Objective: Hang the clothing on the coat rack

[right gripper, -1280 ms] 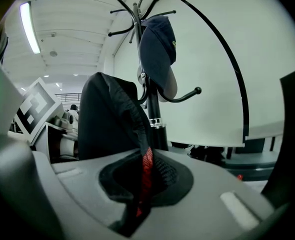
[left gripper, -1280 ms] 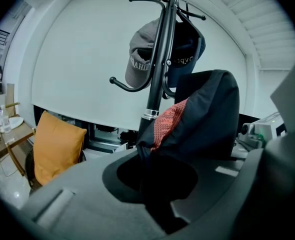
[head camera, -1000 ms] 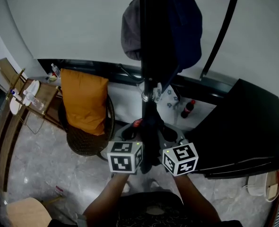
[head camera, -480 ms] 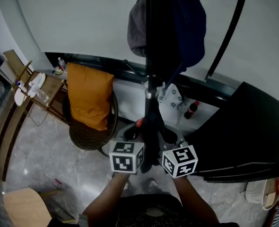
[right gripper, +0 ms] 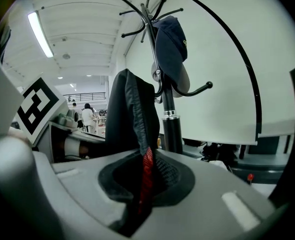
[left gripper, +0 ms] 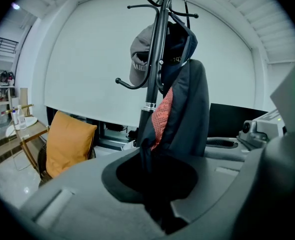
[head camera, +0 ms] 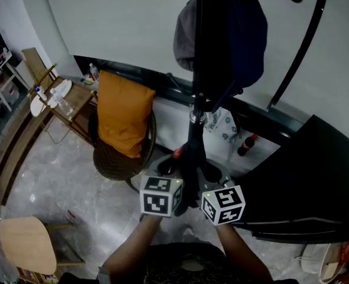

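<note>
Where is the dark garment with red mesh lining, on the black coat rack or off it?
Off: left gripper and right gripper are shut on the dark garment, its top free beside the black coat rack.

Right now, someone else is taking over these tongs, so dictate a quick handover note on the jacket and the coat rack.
Left tongs: shut on the dark jacket.
Right tongs: shut on the same jacket, with its red lining in the jaws.
Jacket: held up by both tongs beside the coat rack pole, on no hook.
Rack: a grey cap and a navy cap hang on it.
Done: jacket brought to the rack.
Left: raise it, probably onto the free hook, then open both tongs.
</note>
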A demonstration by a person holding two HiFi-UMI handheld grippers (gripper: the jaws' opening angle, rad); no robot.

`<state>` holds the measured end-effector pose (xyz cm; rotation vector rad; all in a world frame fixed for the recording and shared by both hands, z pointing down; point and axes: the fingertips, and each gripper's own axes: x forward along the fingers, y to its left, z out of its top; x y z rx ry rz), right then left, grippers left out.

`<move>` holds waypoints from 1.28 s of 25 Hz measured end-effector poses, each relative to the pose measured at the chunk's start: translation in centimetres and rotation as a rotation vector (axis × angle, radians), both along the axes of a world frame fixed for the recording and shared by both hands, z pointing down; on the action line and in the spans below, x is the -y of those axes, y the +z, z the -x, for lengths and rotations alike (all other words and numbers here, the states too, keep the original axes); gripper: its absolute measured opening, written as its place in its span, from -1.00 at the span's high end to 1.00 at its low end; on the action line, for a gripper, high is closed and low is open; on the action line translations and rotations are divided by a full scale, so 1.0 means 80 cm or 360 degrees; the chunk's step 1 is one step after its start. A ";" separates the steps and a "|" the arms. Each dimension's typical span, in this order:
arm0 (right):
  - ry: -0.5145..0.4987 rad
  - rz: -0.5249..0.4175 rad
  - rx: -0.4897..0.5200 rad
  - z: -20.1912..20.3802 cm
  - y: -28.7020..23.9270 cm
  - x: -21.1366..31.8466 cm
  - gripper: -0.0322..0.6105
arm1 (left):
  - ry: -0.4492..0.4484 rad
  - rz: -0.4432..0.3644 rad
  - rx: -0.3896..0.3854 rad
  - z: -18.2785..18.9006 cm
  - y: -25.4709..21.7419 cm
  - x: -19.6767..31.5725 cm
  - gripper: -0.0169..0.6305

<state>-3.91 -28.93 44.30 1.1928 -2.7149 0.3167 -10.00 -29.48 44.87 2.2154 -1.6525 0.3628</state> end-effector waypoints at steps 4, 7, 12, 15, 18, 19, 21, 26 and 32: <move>-0.0064 -0.0003 0.0012 0.001 -0.001 -0.003 0.80 | -0.0036 -0.0003 0.0005 -0.003 0.001 -0.005 0.85; -0.0109 -0.0003 0.0024 0.001 -0.001 -0.004 0.78 | -0.0057 -0.0026 -0.0002 -0.006 -0.001 -0.006 0.85; -0.0164 -0.0004 0.0050 -0.002 -0.003 -0.009 0.72 | -0.0125 -0.0013 -0.0010 -0.009 0.000 -0.014 0.83; -0.0182 -0.0002 0.0064 -0.003 -0.005 -0.012 0.69 | -0.0139 -0.0004 0.0001 -0.009 0.000 -0.019 0.79; -0.0184 0.0001 0.0076 -0.003 -0.006 -0.011 0.67 | -0.0129 0.0013 0.0027 -0.009 0.000 -0.021 0.75; -0.0181 0.0002 0.0077 -0.003 -0.006 -0.011 0.66 | -0.0128 0.0017 0.0024 -0.008 0.000 -0.022 0.72; -0.0169 0.0001 0.0076 -0.003 -0.006 -0.012 0.65 | -0.0128 0.0025 0.0006 -0.008 -0.002 -0.025 0.67; -0.0114 0.0007 0.0069 -0.005 -0.009 -0.015 0.63 | -0.0079 0.0009 -0.0010 -0.008 -0.008 -0.028 0.58; -0.0035 -0.0018 0.0050 -0.009 -0.017 -0.026 0.62 | -0.0012 -0.0029 -0.0028 -0.009 -0.018 -0.036 0.54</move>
